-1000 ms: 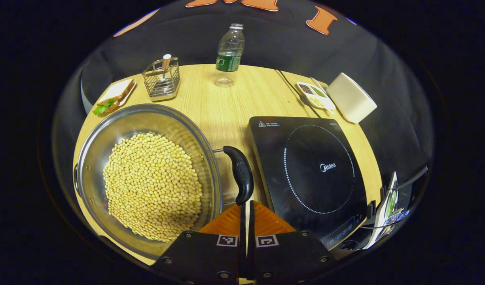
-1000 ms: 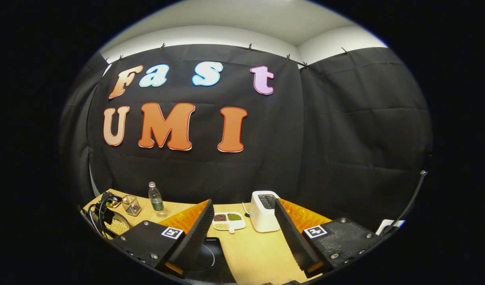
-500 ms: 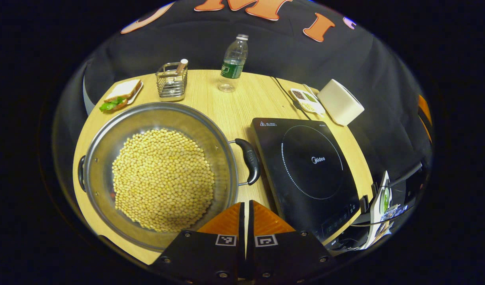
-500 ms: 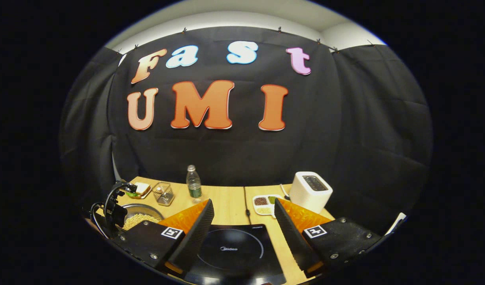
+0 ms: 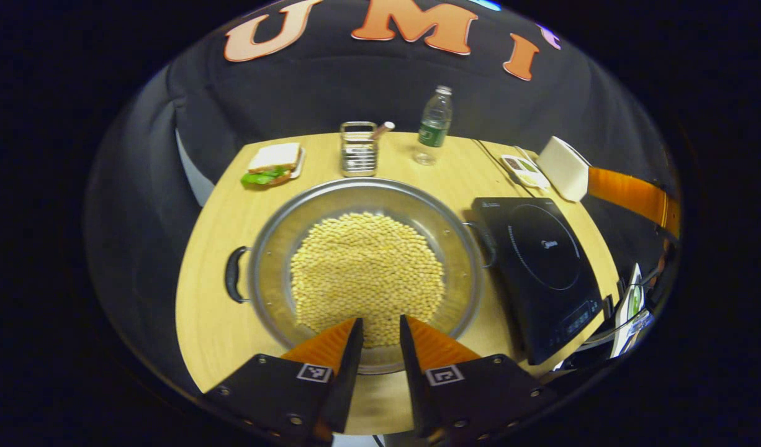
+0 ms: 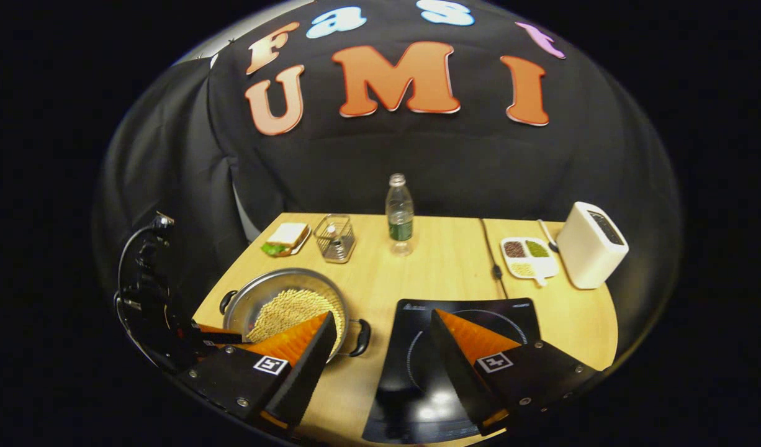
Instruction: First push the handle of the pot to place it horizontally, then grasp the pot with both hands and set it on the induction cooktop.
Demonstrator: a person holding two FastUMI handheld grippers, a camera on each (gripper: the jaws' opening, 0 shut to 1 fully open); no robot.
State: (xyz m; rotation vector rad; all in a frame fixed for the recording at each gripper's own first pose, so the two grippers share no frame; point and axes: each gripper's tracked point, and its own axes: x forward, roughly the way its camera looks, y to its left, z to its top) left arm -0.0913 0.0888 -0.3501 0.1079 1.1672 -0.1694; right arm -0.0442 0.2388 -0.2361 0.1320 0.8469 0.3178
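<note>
The wooden table [image 6: 442, 273] carried the pot [image 6: 281, 304], induction cooktop [image 6: 411, 347], bottle [image 6: 399, 214], wire basket [image 6: 334, 238], sandwich plate [image 6: 286, 239], divided dish [image 6: 528, 257] and toaster [image 6: 590, 244].

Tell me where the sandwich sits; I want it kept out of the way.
The sandwich lies at the table's far left corner in the right gripper view, left of the wire basket and beyond the pot.
</note>
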